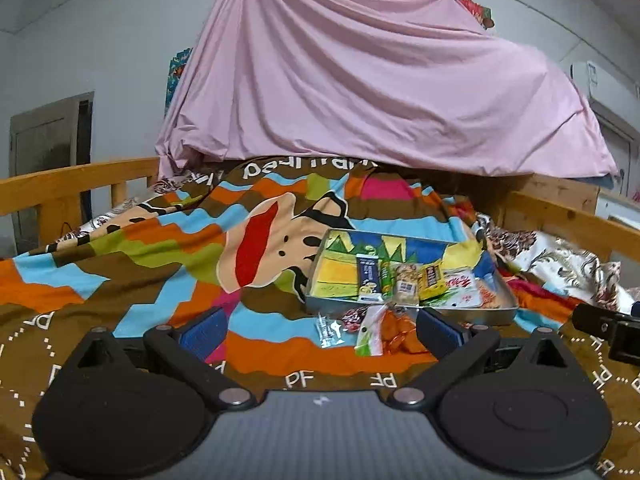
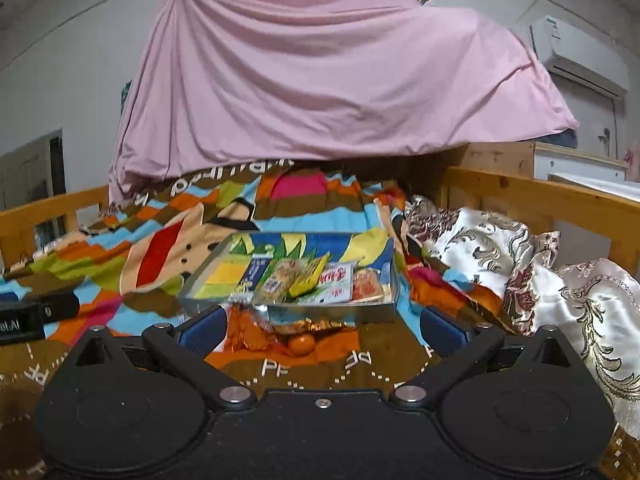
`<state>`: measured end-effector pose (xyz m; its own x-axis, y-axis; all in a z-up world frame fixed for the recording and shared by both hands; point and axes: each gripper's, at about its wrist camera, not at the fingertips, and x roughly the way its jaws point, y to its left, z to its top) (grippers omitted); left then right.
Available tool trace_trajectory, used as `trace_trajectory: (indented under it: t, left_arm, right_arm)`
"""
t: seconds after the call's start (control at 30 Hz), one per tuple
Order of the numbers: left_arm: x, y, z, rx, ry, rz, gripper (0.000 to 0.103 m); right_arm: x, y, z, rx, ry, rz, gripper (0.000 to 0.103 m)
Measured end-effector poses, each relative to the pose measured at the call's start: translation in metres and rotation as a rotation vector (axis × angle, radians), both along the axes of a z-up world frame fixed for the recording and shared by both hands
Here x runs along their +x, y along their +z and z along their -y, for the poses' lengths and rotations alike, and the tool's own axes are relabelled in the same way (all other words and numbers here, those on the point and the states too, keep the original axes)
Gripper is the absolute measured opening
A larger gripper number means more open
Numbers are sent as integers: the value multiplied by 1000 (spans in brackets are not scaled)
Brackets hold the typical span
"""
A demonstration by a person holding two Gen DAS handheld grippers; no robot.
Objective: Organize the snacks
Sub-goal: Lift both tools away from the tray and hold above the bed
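Only the right view shows a small orange [image 2: 301,343]; both tools [image 1: 322,330] [image 2: 322,326] gape empty.

So there's this loud striped cartoon blanket [image 1: 168,240] spread over the bed, brown border with "PF" letters all along the near edge. Right behind the blanket a big pink sheet [image 1: 360,92] hangs down like a tent. Wooden bed rails [image 1: 76,184] run along both sides of the blanket. Off the blanket's right edge sits a shiny floral quilt [image 2: 520,256], and above that, an air conditioner [image 2: 576,52] on the wall.
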<state>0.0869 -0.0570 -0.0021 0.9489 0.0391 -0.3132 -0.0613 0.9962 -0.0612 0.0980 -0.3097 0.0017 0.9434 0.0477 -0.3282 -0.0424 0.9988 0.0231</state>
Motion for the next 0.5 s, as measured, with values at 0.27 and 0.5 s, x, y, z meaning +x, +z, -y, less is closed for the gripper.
trace_trajectory:
  t: [0.27,0.5]
  left_arm:
    - [5,-3,2,3,-11,-46,103]
    - [23,-10,9,6,-2,-120,103]
  right_arm:
    - [9,-7,-3,-26,-29,-29,102]
    - [11,-7,-2,-12,37,-32,102]
